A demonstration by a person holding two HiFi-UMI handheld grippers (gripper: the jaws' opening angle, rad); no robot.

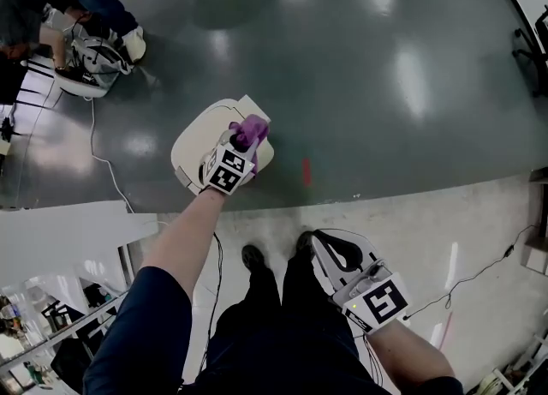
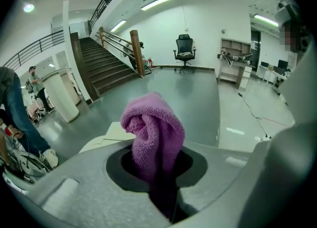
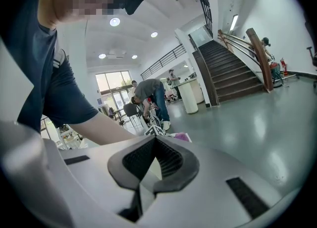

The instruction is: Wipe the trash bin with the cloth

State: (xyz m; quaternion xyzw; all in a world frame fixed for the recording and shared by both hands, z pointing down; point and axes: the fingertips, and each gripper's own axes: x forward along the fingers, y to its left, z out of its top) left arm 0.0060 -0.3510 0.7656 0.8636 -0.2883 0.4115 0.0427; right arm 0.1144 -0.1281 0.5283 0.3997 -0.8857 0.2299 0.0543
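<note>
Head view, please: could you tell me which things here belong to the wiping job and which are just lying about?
Job in hand:
- purple cloth, clamped in the left gripper
- cream trash bin under it

Lying about:
- white cable on the floor
- red floor mark
- office chair by the far wall
- right gripper, shut and empty

We note glossy dark grey floor (image 1: 385,59), dark staircase with wooden handrail (image 2: 101,68), black office chair (image 2: 184,49) against white wall (image 2: 210,26), strip lights (image 2: 158,2) overhead.
</note>
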